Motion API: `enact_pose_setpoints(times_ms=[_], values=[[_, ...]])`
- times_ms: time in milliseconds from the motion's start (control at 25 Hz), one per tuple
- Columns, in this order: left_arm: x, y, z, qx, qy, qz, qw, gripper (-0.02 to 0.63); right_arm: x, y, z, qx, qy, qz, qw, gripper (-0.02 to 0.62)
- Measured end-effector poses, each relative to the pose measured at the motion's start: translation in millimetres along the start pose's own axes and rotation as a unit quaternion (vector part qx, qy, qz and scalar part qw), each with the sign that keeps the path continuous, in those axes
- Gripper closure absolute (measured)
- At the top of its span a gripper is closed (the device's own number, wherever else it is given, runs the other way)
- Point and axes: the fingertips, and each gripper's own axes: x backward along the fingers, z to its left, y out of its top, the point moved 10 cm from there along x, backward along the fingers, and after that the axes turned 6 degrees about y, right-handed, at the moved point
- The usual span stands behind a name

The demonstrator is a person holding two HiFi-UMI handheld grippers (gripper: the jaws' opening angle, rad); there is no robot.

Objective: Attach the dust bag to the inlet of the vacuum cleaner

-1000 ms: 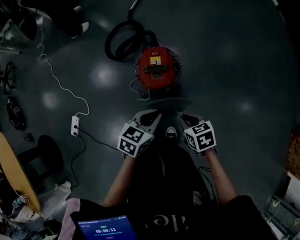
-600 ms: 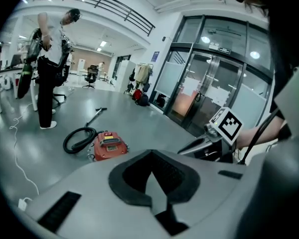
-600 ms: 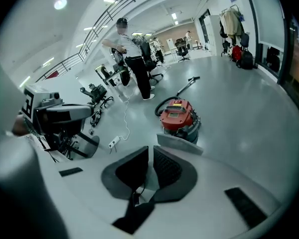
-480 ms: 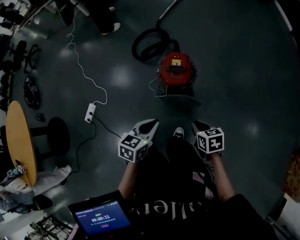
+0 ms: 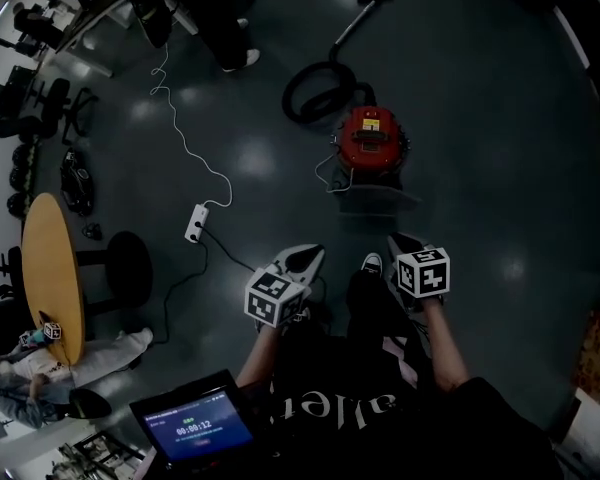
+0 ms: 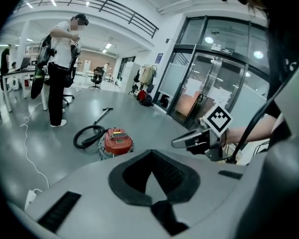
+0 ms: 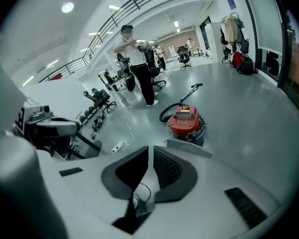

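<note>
The red vacuum cleaner (image 5: pixel 370 138) stands on the dark floor ahead of me, its black hose (image 5: pixel 315 90) coiled behind it. A flat grey piece (image 5: pixel 376 196), perhaps the dust bag, lies against its near side. My left gripper (image 5: pixel 310 256) and right gripper (image 5: pixel 400 240) hang in the air close to my body, well short of the vacuum. Both are shut with nothing between the jaws. The left gripper view shows the closed left gripper (image 6: pixel 150 153), the vacuum cleaner (image 6: pixel 117 141) far off and the right gripper (image 6: pixel 182 142) beside it. In the right gripper view the closed right gripper (image 7: pixel 150 148) points at the vacuum cleaner (image 7: pixel 187 122).
A white power strip (image 5: pixel 196 223) with a long white cable lies left of the vacuum. A round wooden table (image 5: pixel 50 268) and a black stool (image 5: pixel 128 268) stand at the left. A person (image 6: pixel 60 73) stands further back by desks. A timer screen (image 5: pixel 190 428) sits at my waist.
Both grippers have risen and drawn back towards my body. The view has shifted, so the vacuum now sits farther away and more to the right.
</note>
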Motion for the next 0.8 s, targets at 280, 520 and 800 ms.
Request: enact_pose_setpoints(times_ms=[280, 520, 800], values=[[55, -24, 5, -0.039, -0.061, -0.044, 0.9964, 0.6, 4, -30, 86, -0.018, -0.01, -0.038, 0.999, 0.551], [124, -89, 20, -0.089, -0.107, -0.047, 0.9891, 0.601, 5, -77, 185, -0.025, -0.051, -0.093, 0.994, 0.551], [190, -143, 27, -0.106, -0.157, -0.044, 0.981, 0.601, 22, -127, 274, -0.057, -0.086, -0.151, 0.983, 0.551]])
